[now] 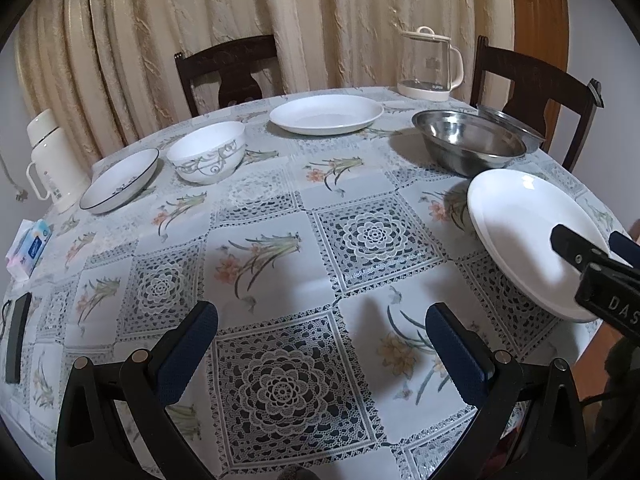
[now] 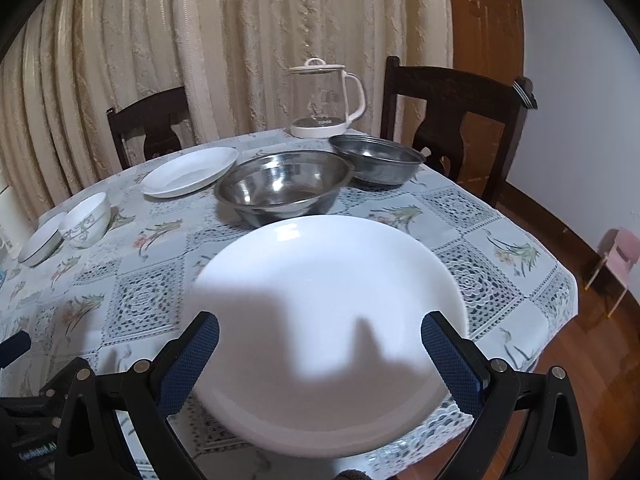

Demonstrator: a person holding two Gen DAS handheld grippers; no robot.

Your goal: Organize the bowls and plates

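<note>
A large white plate (image 2: pixel 328 300) lies near the table's front right edge and also appears at the right of the left wrist view (image 1: pixel 516 228). My right gripper (image 2: pixel 320 324) hangs open just above its near half, one finger to each side. Over bare cloth at the table's front, my left gripper (image 1: pixel 322 316) is open and holds nothing. Further back are a second white plate (image 1: pixel 326 114), a steel bowl (image 1: pixel 468 142) with another steel bowl (image 1: pixel 516 122) behind it, a patterned white bowl (image 1: pixel 206 152) and a blue-rimmed plate (image 1: pixel 120 180).
A glass kettle (image 1: pixel 430 66) stands at the back edge and a cream thermos (image 1: pixel 48 160) at the left edge. A tissue pack (image 1: pixel 34 248) and a black device (image 1: pixel 16 336) lie on the left. Two dark chairs (image 1: pixel 228 72) stand behind the table before a curtain.
</note>
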